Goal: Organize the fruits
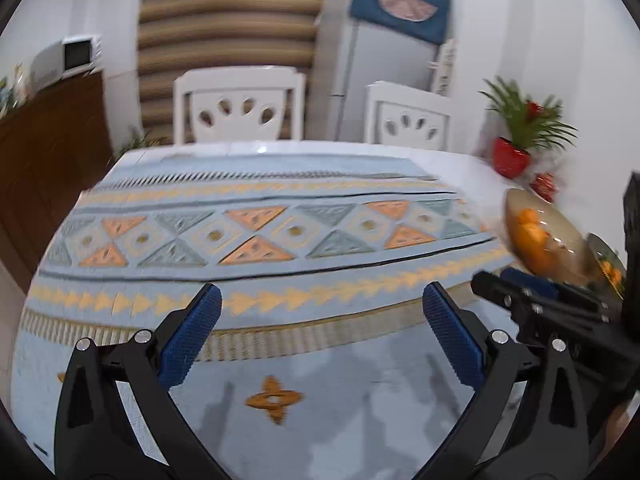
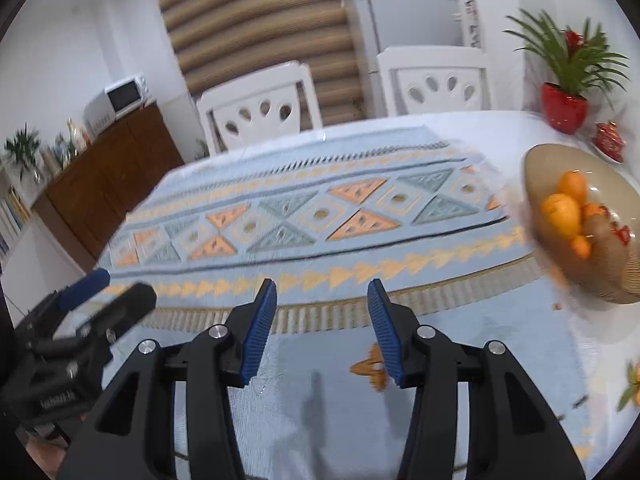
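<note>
1. We see the table (image 1: 472, 168) spread out ahead of both hand-held grippers, covered by a pale blue cloth (image 1: 256, 240) with bands of orange and grey triangles and a fringe-like border running just past the fingertips.
2. Beyond the table's far edge, two white chairs (image 1: 240, 106) stand side by side, and behind them a striped blind (image 1: 232, 12) and a grey fridge (image 1: 384, 60) draped with a blue cover.
3. Far to the left of our grippers a brown sideboard (image 2: 108, 180) carries a white microwave (image 2: 120, 100).
4. Ahead and to the right of the right hand-held gripper (image 2: 322, 294) sits a tan bowl (image 2: 600, 276) near the table's right edge; it holds the fruits (image 2: 564, 212), several oranges plus something small and red that is too blurred for us to name.
5. From the left wrist view the same bowl appears far right, partly behind the right gripper's black frame.
6. At the far right corner, beyond the bowl, a green plant in a red pot (image 2: 564, 108) stands with a small red ornament (image 2: 608, 142) just beside it.
7. Our left hand-held gripper (image 1: 322, 298) hangs above the cloth with its blue-padded fingers spread wide and nothing between them.
8. Our right hand-held gripper is parted more narrowly, also with nothing between its pads, and sits to the right of the left one.
9. Small orange motifs (image 1: 274, 398) are printed on the cloth just below the fingers.
</note>
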Demonstrator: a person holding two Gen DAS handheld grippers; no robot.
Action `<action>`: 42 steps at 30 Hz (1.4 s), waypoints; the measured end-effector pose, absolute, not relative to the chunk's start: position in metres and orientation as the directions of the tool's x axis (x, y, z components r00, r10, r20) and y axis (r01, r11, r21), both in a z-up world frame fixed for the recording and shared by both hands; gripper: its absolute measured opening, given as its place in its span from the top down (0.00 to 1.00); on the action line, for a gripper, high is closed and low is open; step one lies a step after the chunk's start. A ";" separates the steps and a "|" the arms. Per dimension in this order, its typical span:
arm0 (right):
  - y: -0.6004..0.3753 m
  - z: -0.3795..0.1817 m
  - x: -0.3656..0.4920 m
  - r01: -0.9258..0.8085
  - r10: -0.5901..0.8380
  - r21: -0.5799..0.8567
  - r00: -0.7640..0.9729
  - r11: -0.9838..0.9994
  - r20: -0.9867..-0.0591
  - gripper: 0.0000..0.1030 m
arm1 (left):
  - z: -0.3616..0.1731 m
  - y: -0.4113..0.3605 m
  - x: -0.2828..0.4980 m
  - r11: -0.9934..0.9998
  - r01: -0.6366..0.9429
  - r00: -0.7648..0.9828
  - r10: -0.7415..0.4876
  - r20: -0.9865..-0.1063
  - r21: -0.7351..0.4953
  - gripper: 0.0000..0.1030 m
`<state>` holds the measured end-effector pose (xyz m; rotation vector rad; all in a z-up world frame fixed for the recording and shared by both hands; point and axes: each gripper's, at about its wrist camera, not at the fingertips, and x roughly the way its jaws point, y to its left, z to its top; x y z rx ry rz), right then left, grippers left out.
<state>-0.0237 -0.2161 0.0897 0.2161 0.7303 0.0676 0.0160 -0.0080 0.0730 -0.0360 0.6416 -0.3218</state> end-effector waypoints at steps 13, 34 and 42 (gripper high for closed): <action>-0.184 0.041 -0.010 -0.007 0.072 0.101 0.749 0.995 -0.658 0.42 | 0.029 -0.003 0.024 0.976 0.210 0.790 -0.203 -0.579 -0.056 0.03; -0.202 0.025 -0.005 0.066 0.074 0.165 0.691 0.984 -0.719 0.09 | 0.015 -0.004 0.040 0.993 0.122 0.734 -0.094 -0.673 -0.005 0.03; -0.201 0.025 -0.004 0.064 0.063 0.147 0.688 0.987 -0.723 0.05 | 0.015 -0.003 0.041 0.993 0.121 0.731 -0.093 -0.676 -0.005 0.03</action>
